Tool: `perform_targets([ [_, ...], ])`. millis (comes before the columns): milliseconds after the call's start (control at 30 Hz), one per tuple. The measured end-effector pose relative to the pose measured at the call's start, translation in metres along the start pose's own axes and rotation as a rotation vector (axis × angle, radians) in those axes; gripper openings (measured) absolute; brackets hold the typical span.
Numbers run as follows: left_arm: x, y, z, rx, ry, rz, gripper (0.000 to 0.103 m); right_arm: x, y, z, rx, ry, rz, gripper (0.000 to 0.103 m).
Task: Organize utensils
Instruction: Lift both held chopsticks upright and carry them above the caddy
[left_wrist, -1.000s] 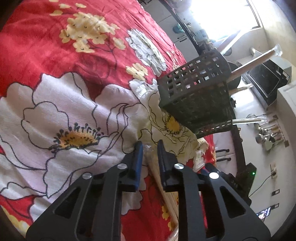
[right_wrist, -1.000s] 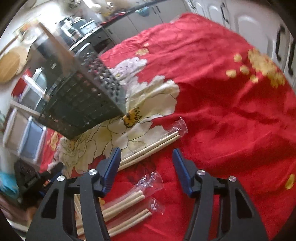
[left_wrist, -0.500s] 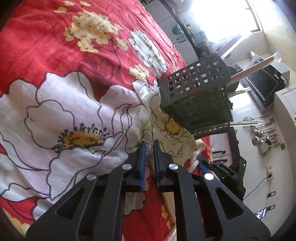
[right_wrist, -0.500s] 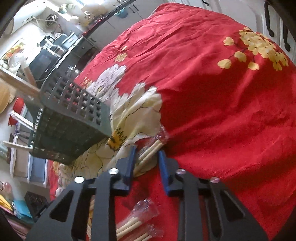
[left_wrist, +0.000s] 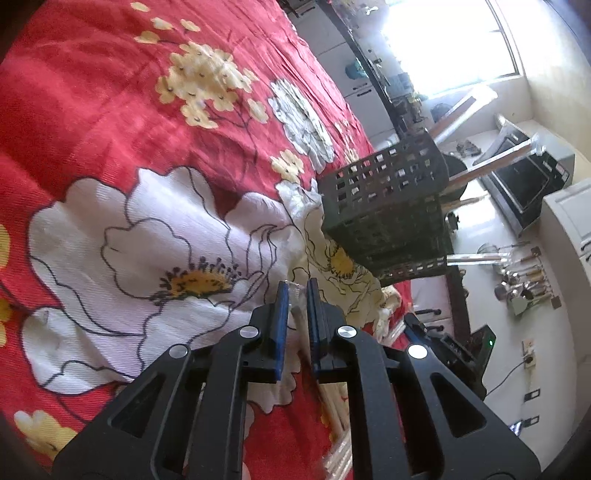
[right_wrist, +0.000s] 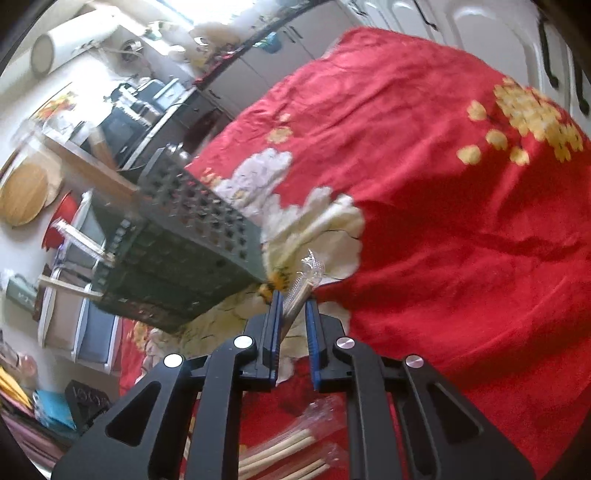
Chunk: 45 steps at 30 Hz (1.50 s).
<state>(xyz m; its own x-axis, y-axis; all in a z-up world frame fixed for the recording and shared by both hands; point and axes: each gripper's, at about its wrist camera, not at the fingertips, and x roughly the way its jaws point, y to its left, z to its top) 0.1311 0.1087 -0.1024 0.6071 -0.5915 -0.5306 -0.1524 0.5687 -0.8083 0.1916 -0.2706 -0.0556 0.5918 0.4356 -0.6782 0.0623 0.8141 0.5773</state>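
Note:
My left gripper (left_wrist: 297, 291) is shut on a clear-wrapped pair of wooden chopsticks (left_wrist: 295, 301); the wrapper end shows between the blue pads and the sticks run back under the gripper. My right gripper (right_wrist: 293, 306) has its jaws closing on another wrapped chopsticks pair (right_wrist: 306, 280), which lies slanted between the pads with its crinkled wrapper tip sticking out ahead, off the cloth. The dark perforated utensil basket (left_wrist: 384, 206) (right_wrist: 184, 240) stands just beyond both grippers, with several wrapped chopsticks poking out of it.
A red floral tablecloth (right_wrist: 443, 221) covers the table. More wrapped chopsticks (right_wrist: 288, 450) lie under the right gripper. Past the basket the table ends; kitchen counters, a microwave (left_wrist: 524, 177) and hanging utensils lie beyond.
The right jaws came together from wide open around one wrapped pair, and its front end now stands off the cloth. The left jaws narrowed a little on their wrapper.

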Motion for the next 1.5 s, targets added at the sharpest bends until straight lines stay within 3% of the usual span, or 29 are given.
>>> perform_targets([
  [233,-0.004,-0.004,0.001,0.025,-0.012,0.013,0.004,-0.021,0.033,-0.004,-0.130,-0.055,0.025,0.011],
  [733,-0.040,-0.068,0.002,0.260,-0.143,0.054,0.003,-0.063,0.104,-0.016,-0.405,-0.187,0.095,0.008],
  [1067,-0.066,-0.104,0.001,0.381,-0.237,0.064,0.001,-0.077,0.125,-0.022,-0.486,-0.223,0.111,0.006],
  [1500,-0.073,-0.143,-0.003,0.495,-0.270,0.043,0.000,-0.088,0.136,-0.026,-0.531,-0.264,0.118,0.006],
])
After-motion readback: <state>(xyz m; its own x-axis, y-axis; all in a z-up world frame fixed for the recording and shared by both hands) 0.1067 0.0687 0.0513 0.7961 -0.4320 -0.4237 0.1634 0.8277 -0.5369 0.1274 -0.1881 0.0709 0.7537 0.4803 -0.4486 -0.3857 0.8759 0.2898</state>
